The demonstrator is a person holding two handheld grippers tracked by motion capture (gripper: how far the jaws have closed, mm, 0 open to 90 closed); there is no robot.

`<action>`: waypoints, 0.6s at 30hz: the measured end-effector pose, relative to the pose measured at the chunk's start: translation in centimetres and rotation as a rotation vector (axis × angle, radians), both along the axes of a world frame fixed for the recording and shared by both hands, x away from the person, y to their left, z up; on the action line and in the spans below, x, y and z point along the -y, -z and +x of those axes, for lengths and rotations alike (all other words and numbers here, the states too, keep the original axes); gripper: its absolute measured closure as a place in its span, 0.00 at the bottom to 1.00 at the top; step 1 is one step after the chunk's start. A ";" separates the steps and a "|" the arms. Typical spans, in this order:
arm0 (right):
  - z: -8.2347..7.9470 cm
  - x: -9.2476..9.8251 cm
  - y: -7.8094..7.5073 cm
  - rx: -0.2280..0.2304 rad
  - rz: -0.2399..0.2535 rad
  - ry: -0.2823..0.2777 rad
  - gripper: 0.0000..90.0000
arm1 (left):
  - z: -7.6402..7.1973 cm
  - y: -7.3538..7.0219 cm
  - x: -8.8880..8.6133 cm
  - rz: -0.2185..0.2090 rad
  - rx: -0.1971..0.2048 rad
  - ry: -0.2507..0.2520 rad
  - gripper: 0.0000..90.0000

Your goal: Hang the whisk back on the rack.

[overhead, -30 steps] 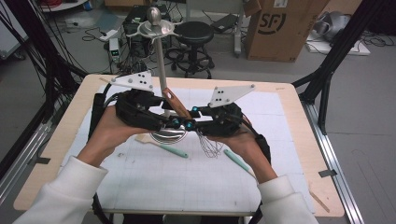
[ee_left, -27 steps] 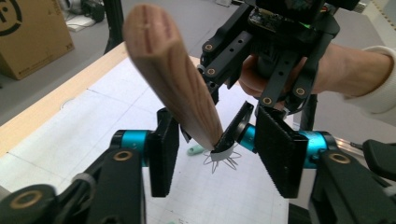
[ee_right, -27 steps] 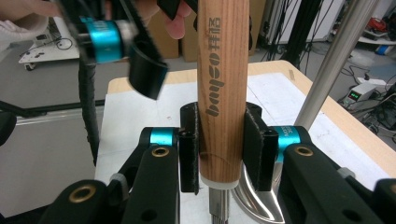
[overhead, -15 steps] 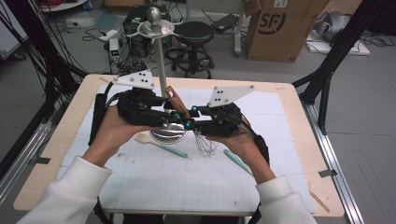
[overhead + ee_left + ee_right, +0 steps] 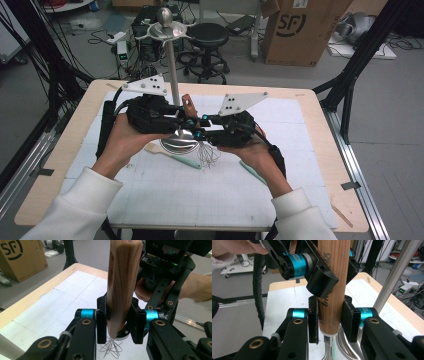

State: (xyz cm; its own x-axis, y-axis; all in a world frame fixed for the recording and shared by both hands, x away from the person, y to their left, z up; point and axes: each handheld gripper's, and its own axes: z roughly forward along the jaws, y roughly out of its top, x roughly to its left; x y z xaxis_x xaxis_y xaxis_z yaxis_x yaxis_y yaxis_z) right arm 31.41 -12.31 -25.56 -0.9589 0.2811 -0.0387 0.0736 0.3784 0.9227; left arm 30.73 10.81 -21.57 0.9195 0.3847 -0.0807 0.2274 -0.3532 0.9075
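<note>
A whisk with a wooden handle point(image 5: 188, 104) stands upright over the mat, its wire head point(image 5: 208, 156) hanging below. My left gripper point(image 5: 191, 121) comes in from the left. In the left gripper view my left gripper point(image 5: 117, 315) has just been closing, and its pads now press both sides of the wooden handle point(image 5: 122, 277). My right gripper point(image 5: 199, 134) comes in from the right and grips lower down. In the right gripper view my right gripper point(image 5: 329, 320) is shut on the handle's lower end point(image 5: 334, 315), just above the metal neck.
A metal stand's pole point(image 5: 172, 70) rises from a round shiny base point(image 5: 179, 142) right behind the grippers. A mint-handled spatula point(image 5: 175, 155) and another mint-handled utensil point(image 5: 252, 172) lie on the white grid mat point(image 5: 200, 200). A cardboard box point(image 5: 295, 30) and a stool point(image 5: 207, 32) stand beyond the table.
The left gripper's jaws have drawn in onto the wooden handle. Both hands and the whisk stay in place.
</note>
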 end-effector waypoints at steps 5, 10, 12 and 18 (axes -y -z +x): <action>0.0 -0.1 0.1 -0.004 0.005 -0.016 0.78 | 0.1 0.0 -0.3 0.005 0.003 0.029 0.80; 0.0 -0.1 0.0 -0.030 0.029 -0.009 0.64 | 0.0 0.1 -0.3 0.020 0.010 0.066 0.81; -0.1 -0.1 0.0 -0.031 0.034 0.003 0.57 | 0.0 0.1 -0.4 0.022 0.018 0.075 0.81; 0.0 0.6 0.1 -0.060 0.041 0.016 0.43 | 0.1 0.0 -1.0 0.022 0.024 0.103 0.81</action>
